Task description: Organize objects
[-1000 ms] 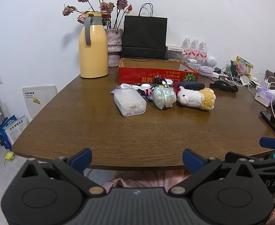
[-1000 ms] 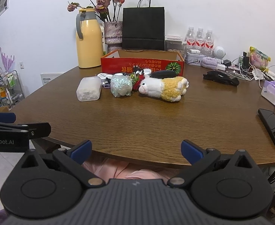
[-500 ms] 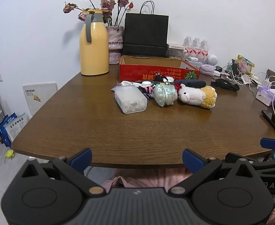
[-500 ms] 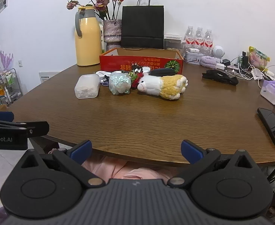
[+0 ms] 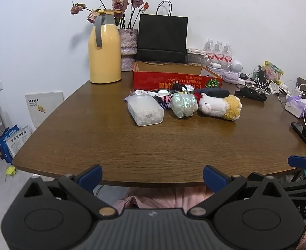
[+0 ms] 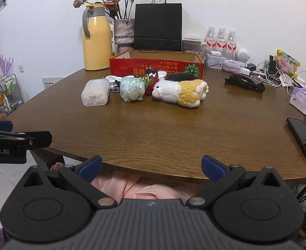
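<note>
On the brown table (image 5: 132, 150) (image 6: 173, 133) lies a cluster: a clear plastic box (image 5: 145, 110) (image 6: 95, 92), a shiny iridescent pouch (image 5: 183, 105) (image 6: 132, 88), a white-and-yellow plush animal (image 5: 219, 105) (image 6: 181, 92) and small items with cables behind them. A red open cardboard box (image 5: 176, 79) (image 6: 156, 65) stands just beyond. My left gripper (image 5: 152, 176) is open at the table's near edge, nothing between its fingers. My right gripper (image 6: 151, 166) is open too, also at the near edge, far from the cluster.
A yellow thermos jug (image 5: 104, 56), a vase of dried roses (image 5: 128, 41), a black paper bag (image 5: 162, 38) and water bottles (image 6: 220, 39) line the back. Cables, a black case (image 6: 244, 82) and a phone (image 6: 300, 133) crowd the right side. A person's pink clothing (image 6: 144, 189) shows below the edge.
Both views have shifted slightly, with the table and objects sitting a little lower in frame. Both grippers stay open, and nothing on the table has moved.
</note>
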### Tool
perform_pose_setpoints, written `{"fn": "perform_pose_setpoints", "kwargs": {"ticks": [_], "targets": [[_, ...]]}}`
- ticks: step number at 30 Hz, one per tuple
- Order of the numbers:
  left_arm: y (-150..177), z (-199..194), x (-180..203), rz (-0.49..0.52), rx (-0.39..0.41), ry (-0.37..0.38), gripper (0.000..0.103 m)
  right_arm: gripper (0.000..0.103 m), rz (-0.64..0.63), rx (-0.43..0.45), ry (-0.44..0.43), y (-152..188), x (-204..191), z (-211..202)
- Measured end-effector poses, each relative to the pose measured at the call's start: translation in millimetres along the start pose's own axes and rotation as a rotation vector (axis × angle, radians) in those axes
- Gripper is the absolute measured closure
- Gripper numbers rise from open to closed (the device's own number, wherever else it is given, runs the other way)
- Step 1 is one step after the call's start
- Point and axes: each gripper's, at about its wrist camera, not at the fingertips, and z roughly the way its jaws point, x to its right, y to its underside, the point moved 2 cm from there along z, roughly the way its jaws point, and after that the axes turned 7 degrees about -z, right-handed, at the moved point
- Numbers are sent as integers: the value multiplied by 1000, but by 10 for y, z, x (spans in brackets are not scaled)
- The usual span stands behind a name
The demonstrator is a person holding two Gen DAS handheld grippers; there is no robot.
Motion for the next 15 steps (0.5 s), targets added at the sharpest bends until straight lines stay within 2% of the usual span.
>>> {"fn": "perform_pose_setpoints", "kwargs": {"ticks": [6,12,15], "targets": [[-9,4,-2,3,1,3,0,0,-4,9,-1,-2,-9,-1],[-117,136,-65,-3,41,19,0,0,-12,9,11,-61,34,174],[-194,342,-74,-5,6,38,2,0,-1,16,19,-168,122,346]]}}
